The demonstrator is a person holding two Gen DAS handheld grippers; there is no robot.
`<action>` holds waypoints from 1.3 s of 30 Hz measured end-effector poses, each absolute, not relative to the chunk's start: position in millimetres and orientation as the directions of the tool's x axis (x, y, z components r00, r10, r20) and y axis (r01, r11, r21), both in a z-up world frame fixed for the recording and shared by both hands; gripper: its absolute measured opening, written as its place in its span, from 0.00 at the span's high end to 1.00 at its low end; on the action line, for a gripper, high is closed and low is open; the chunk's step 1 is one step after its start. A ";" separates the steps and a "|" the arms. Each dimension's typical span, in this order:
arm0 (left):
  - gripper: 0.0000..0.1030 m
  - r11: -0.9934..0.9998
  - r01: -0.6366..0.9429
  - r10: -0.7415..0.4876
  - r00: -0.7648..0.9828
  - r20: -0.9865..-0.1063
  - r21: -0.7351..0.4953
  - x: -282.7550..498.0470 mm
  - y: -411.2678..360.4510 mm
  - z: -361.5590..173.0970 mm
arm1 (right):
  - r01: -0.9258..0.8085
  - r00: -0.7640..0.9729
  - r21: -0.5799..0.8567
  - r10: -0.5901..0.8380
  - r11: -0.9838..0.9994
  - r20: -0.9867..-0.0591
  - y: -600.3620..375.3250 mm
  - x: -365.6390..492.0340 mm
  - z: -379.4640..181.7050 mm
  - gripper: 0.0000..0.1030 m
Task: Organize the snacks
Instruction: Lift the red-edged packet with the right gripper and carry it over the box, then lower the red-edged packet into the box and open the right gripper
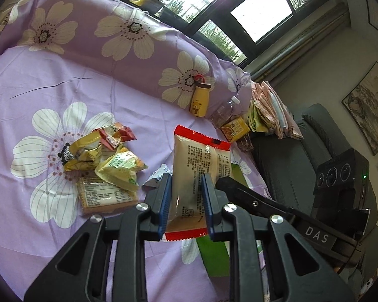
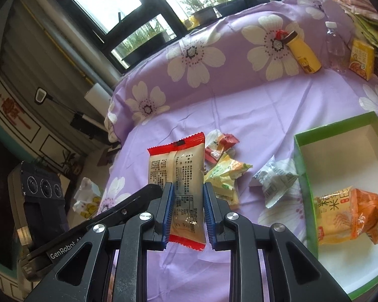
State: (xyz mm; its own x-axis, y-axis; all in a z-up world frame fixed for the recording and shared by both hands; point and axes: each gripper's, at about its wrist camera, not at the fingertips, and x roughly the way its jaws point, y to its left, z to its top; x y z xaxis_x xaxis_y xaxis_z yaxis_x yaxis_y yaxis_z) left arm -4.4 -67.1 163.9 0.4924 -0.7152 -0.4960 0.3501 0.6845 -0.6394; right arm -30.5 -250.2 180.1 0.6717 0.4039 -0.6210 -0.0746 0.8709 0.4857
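Observation:
A beige snack packet with red ends (image 1: 196, 166) (image 2: 181, 173) is held above the purple flowered sheet. My left gripper (image 1: 186, 203) is shut on its lower half. My right gripper (image 2: 187, 212) has its blue pads against the same packet's sides, so it is shut on it too. The right gripper's black body (image 1: 277, 206) shows beside the packet in the left wrist view, and the left gripper's body (image 2: 128, 201) shows in the right wrist view. A green box (image 2: 305, 176) with a white inside holds an orange snack bag (image 2: 350, 216). A pile of yellow and red snack packets (image 1: 100, 156) (image 2: 224, 166) lies on the sheet.
A crumpled pale blue wrapper (image 2: 274, 178) lies next to the box. A yellow bear bottle (image 1: 200, 100) (image 2: 305, 52), a clear water bottle (image 1: 224, 110) and a yellow carton (image 1: 235, 128) (image 2: 361, 59) stand by the pillow. Folded cloths (image 1: 272, 110) lie at the bed's edge.

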 end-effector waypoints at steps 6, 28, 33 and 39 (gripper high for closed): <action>0.78 0.681 0.389 -0.725 0.479 -0.495 -0.620 -4.2 -99.2 177.5 | -0.051 0.726 0.455 0.346 0.889 -0.595 -273.5 -40.5 193.2 0.76; 0.78 0.667 0.443 -0.745 0.402 -0.532 -0.600 6.0 -186.8 178.3 | 0.053 0.771 0.507 0.288 0.860 -0.568 -354.5 -52.5 187.5 0.76; 0.77 0.666 0.442 -0.746 0.373 -0.552 -0.601 10.4 -206.9 171.3 | 0.098 0.769 0.506 0.258 0.857 -0.586 -371.1 -52.0 180.5 0.76; 0.77 0.660 0.453 -0.750 0.349 -0.561 -0.599 12.0 -226.7 165.1 | 0.132 0.773 0.504 0.230 0.854 -0.591 -388.8 -54.7 174.5 0.75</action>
State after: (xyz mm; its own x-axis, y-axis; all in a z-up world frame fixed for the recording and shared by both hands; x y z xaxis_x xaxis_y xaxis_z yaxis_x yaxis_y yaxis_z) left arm 12.0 -226.7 165.1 0.3491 -0.7502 -0.5615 0.4534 0.6596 -0.5994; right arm -54.7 -388.8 174.5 0.7734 0.2295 -0.5909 0.1317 0.8536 0.5039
